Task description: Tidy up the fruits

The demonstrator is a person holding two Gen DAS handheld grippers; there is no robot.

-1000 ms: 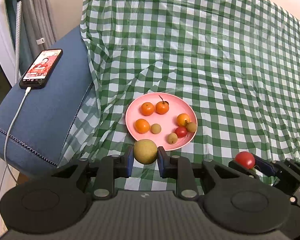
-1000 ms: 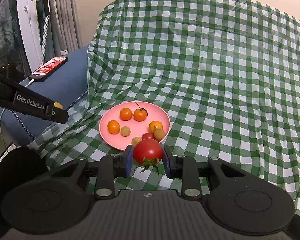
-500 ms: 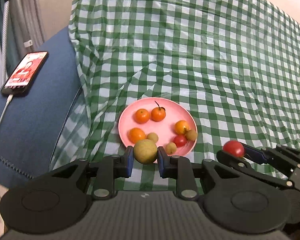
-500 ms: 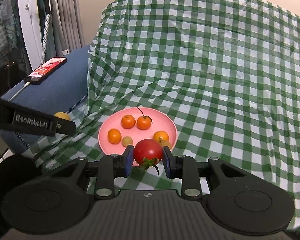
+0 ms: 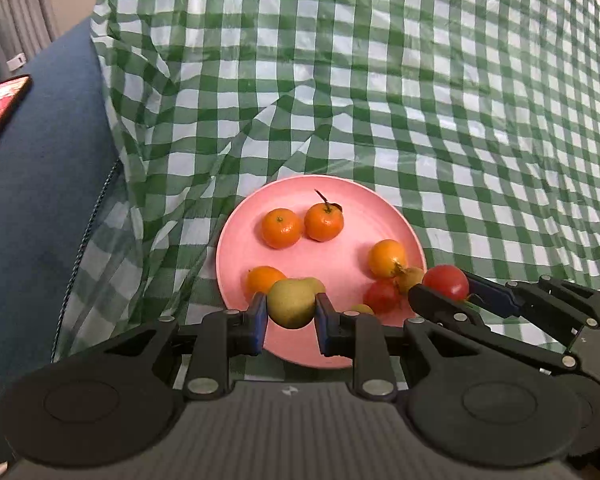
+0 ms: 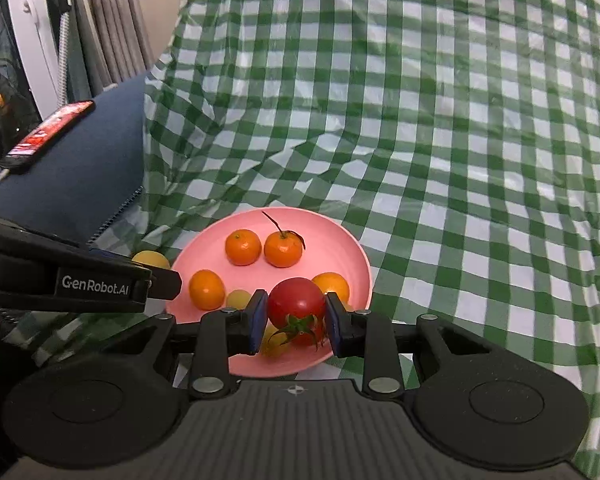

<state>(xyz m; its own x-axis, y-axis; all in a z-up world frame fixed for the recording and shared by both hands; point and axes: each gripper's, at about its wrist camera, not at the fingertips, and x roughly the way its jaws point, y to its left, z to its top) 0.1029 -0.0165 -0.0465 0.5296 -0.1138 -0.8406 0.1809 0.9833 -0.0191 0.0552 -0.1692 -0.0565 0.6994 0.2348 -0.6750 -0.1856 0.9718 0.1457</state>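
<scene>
Fruit sits clamped in both tools above the near rim of the pink plate. The left tool is closed on a yellow-green pear, its 2 blue pads pressing the widest part from either side, a hold that probably keeps so round a fruit from rolling out. The right tool grips a red tomato the same way, its green calyx hanging down between the pads.

On the plate lie 2 tangerines side by side at the far edge, one with a stem, 2 more orange fruits nearer, a small red tomato and a few small yellowish fruits partly hidden behind the tools. Beneath it a green checked tablecloth lies rumpled, so the plate may not rest quite level. At the left a phone rests on a blue cushion.

Both fruits appear to be heading for the plate. The open pink patch in the middle looks like the safest landing place, since a release near the rim could let either roll onto the cloth.
</scene>
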